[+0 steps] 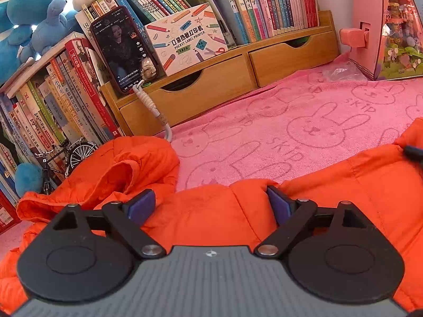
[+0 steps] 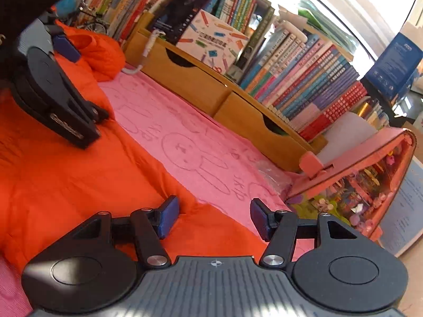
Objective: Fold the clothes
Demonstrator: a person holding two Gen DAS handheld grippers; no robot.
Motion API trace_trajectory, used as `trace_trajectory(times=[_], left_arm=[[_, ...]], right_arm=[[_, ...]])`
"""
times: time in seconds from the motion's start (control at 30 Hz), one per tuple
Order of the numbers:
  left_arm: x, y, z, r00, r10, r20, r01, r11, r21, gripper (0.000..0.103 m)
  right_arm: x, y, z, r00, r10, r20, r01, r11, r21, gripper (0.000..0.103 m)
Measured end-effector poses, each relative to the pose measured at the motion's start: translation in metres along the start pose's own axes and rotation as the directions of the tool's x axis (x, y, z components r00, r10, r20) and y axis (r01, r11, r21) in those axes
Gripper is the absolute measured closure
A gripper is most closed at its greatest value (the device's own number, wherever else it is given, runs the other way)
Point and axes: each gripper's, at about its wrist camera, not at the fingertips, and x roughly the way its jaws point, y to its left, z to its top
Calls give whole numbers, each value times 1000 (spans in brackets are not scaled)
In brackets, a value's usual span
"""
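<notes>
An orange puffer jacket lies spread on a pink bunny-print towel. Its hood bunches up at the left near the books. My left gripper is open, its blue pads on either side of the jacket's far edge. The jacket fills the left of the right wrist view. My right gripper is open over the jacket's right corner where it meets the towel. The left gripper shows there at upper left, low over the jacket.
A wooden drawer shelf packed with books stands behind the towel, with a phone and a printer box leaning on it. A pink dollhouse box stands at right. Plush toys and a toy bicycle sit at left.
</notes>
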Motion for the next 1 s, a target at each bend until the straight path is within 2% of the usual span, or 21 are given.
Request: trace_trajectory(times=[0.07, 0.13, 0.2, 0.3, 0.37, 0.43, 0.57, 0.67, 0.73, 0.83, 0.87, 0.9, 0.93, 0.97, 1.0], left_arm=[[0, 1, 0, 1000, -2, -2, 2, 1000, -4, 11], [1, 1, 0, 1000, -3, -3, 3, 1000, -6, 11], [1, 1, 0, 1000, -2, -3, 2, 1000, -6, 11], [1, -1, 0, 1000, 5, -1, -5, 1000, 0, 10], [0, -1, 1, 1000, 8, 3, -8, 1000, 4, 11], [-3, 0, 1, 1000, -8, 6, 8, 1000, 12, 17], [-47, 15, 5, 997, -42, 69, 41, 999, 12, 18], [-108, 53, -8, 980, -53, 190, 52, 999, 6, 18], [-139, 89, -30, 972, 12, 236, -10, 1000, -6, 17], [-168, 158, -76, 960, 169, 224, -165, 986, -38, 15], [-173, 182, -92, 950, 234, 204, -230, 972, -45, 15], [-176, 212, -113, 929, 332, 167, -329, 943, -44, 15], [-175, 241, -132, 896, 429, 115, -427, 903, -41, 15], [-172, 269, -151, 853, 519, 60, -518, 855, -34, 15], [-169, 294, -168, 816, 578, 0, -577, 816, -36, 15]], right_arm=[[10, -29, -24, 996, -75, -47, 76, 997, 16, 43], [18, -58, -44, 980, -154, -122, 160, 986, 36, 42], [23, -82, -63, 957, -219, -188, 233, 971, 52, 41], [32, -93, -76, 906, -342, -249, 354, 935, 0, 40], [30, -89, -70, 887, -382, -258, 388, 921, -30, 39], [14, -78, -54, 895, -395, -208, 399, 917, -25, 39], [-32, -54, -10, 950, -305, -63, 307, 951, 28, 26], [-60, -35, 23, 976, -215, 24, 213, 975, 64, 25], [-75, -19, 47, 988, -133, 76, 126, 988, 88, 25], [-101, 14, 83, 987, -4, 163, -11, 996, 89, 24], [-112, 30, 99, 979, 47, 199, -62, 995, 72, 24], [-121, 46, 113, 969, 95, 229, -109, 993, 51, 24], [-129, 65, 129, 955, 151, 257, -162, 986, 23, 24], [-137, 85, 146, 937, 211, 280, -216, 976, -11, 24], [-143, 107, 162, 917, 265, 299, -264, 964, -47, 24]])
